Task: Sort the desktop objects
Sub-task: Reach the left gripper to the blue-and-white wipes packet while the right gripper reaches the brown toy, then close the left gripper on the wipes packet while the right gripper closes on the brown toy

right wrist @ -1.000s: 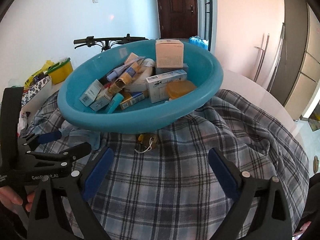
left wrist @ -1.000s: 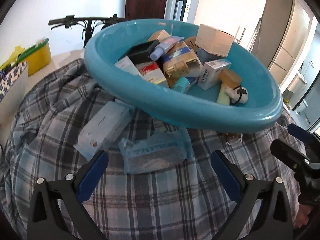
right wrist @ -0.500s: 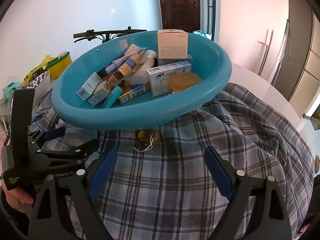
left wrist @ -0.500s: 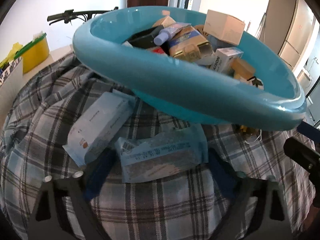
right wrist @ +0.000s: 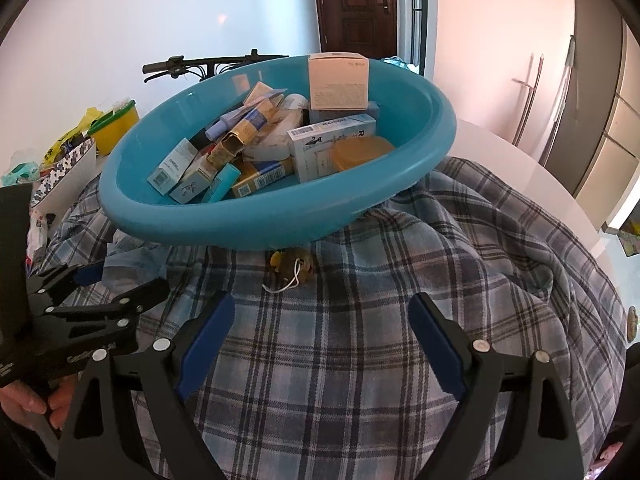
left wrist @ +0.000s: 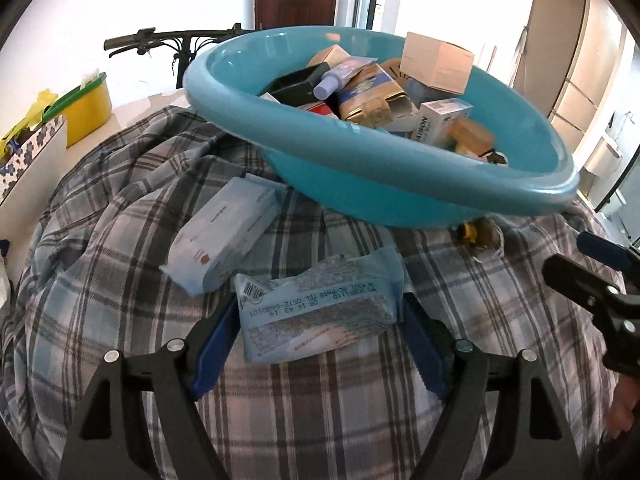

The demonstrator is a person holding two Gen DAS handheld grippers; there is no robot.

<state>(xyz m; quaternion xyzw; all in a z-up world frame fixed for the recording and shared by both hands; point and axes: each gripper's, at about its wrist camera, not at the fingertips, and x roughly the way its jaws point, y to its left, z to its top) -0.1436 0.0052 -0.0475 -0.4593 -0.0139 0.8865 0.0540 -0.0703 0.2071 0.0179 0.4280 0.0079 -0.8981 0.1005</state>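
A blue basin (left wrist: 400, 184) (right wrist: 280, 216) full of boxes and tubes sits on the plaid cloth (left wrist: 120, 280) (right wrist: 380, 340). A blue tissue pack (left wrist: 316, 304) lies in front of it, between the fingers of my left gripper (left wrist: 320, 320), which close on its two ends. A pale blue pack (left wrist: 224, 232) lies just left of it. A small yellow-brown trinket with a white cord (right wrist: 290, 268) (left wrist: 480, 232) lies under the basin's rim. My right gripper (right wrist: 320, 320) is open and empty above the cloth, short of the trinket.
A yellow tub with a green lid (left wrist: 80, 108) (right wrist: 116, 128) and a floral white box (left wrist: 28, 160) stand at the left. A bicycle handlebar (left wrist: 160, 38) is behind the basin. White table top (right wrist: 520, 168) shows at the right.
My left gripper moved forward and down onto the blue tissue pack and closed in on its ends. My right gripper edged forward a little and stays open.
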